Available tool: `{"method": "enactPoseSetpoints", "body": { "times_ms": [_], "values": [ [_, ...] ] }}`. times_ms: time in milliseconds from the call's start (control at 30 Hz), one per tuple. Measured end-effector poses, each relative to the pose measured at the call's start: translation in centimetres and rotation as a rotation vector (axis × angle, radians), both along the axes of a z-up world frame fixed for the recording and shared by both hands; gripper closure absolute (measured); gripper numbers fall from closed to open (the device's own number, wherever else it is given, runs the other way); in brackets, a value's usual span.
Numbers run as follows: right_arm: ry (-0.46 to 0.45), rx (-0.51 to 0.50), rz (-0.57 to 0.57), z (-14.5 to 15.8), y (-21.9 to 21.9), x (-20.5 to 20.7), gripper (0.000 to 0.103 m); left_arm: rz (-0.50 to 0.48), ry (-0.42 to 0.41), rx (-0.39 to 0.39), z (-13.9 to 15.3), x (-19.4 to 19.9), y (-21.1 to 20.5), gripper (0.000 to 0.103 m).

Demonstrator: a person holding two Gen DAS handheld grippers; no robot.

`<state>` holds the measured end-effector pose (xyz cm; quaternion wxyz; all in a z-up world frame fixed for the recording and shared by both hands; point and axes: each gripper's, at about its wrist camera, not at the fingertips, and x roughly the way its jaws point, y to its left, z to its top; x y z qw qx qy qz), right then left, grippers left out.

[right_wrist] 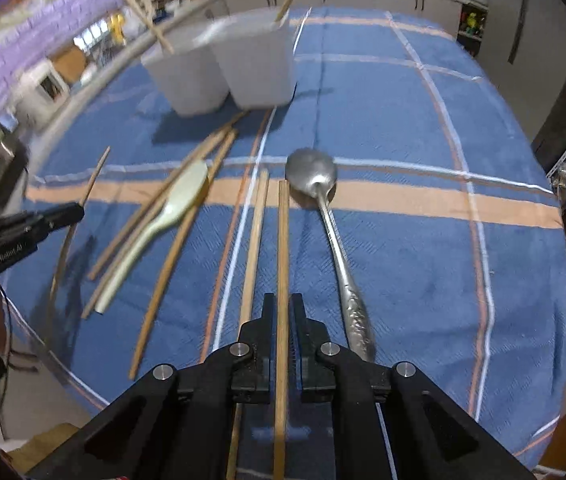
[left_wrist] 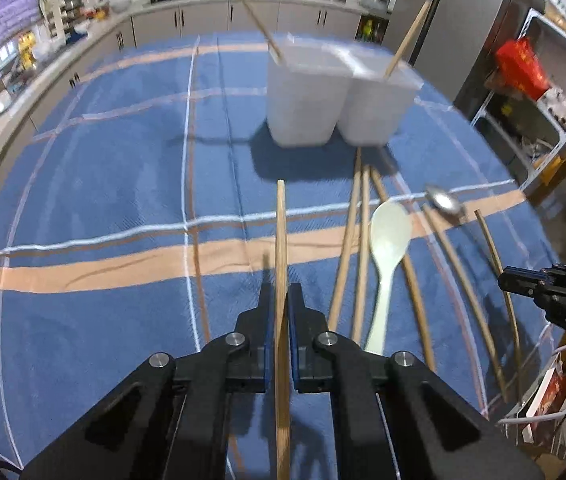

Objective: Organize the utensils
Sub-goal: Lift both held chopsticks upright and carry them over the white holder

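Left gripper (left_wrist: 279,300) and right gripper (right_wrist: 283,312) each clamp one chopstick (left_wrist: 281,240); two chopsticks stand in the tubs (left_wrist: 307,96), while spoons (right_wrist: 311,172) and more chopsticks lie before them.

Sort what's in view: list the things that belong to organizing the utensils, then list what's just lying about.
For the job: chopsticks on the cloth, the chopstick in each hand-held gripper, pale spoon, metal spoon, two white containers.

Lying about: counter clutter, red bag.
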<state>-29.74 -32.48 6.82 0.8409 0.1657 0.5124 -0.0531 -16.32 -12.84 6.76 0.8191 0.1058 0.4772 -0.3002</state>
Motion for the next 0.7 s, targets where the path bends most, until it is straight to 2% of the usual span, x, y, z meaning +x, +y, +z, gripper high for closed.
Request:
{"method": "enactPoseSetpoints", "body": {
  "times_ms": [267,500,700],
  "values": [
    [-0.172,0.001,-0.043,3.7,0.6,-2.6,0.097,0.032,-0.128,-0.099,4.9,-3.6,1.7,0.097],
    [-0.260,0.020,-0.055,6.0,0.8,-3.9,0.098,0.083,-0.187,-0.200,8.5,-5.8,3.2,0.097],
    [-0.328,0.026,-0.065,8.2,0.3,-4.3,0.098,0.105,-0.233,-0.275,11.3,-6.0,3.7,0.097]
  ]
}}
